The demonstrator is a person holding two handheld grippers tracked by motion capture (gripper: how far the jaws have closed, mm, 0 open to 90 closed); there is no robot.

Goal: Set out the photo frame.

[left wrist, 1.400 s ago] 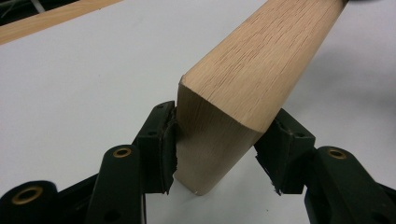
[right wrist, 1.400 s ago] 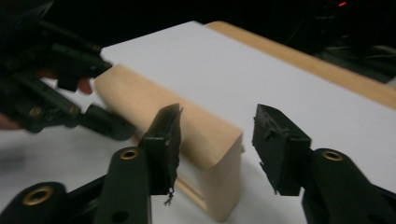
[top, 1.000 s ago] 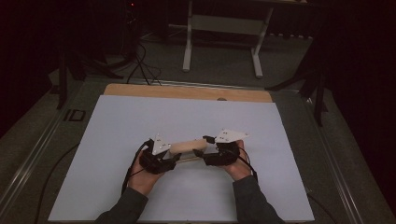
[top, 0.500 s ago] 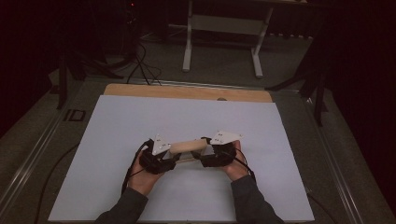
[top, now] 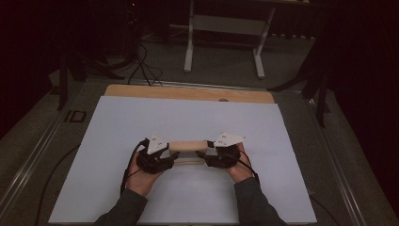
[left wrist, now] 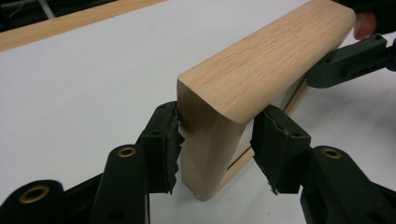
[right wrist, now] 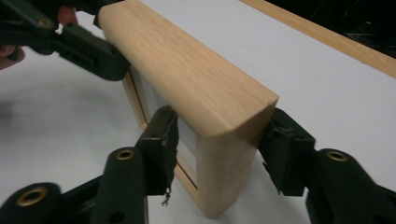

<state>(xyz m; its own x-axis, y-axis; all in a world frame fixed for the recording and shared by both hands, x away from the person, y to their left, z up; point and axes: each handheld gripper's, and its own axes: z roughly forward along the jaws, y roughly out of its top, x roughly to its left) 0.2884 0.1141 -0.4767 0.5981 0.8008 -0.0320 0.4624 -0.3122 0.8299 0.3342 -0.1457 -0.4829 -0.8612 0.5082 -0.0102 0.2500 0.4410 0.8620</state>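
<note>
A: Your left gripper (left wrist: 215, 154) had its jaws pressed against the sides of one end post of the wooden frame (left wrist: 261, 60). Your right gripper (right wrist: 219, 149) had just been closing, and its jaws bracketed the opposite post; in the right gripper view its far pad looked seated, while I couldn't tell whether the near pad pressed the wood or only stood beside it.

B: And where did the frame sit?

A: Upright between your hands, near the middle of the white bench (top: 117, 122), its top rail level and its base seemingly on the surface.

B: What could have gone wrong from there?

A: I'd judge that if you had lifted before the right side bit firmly, that end could have slipped and the frame swung. The pads' torn edges wouldn't have helped.
</note>
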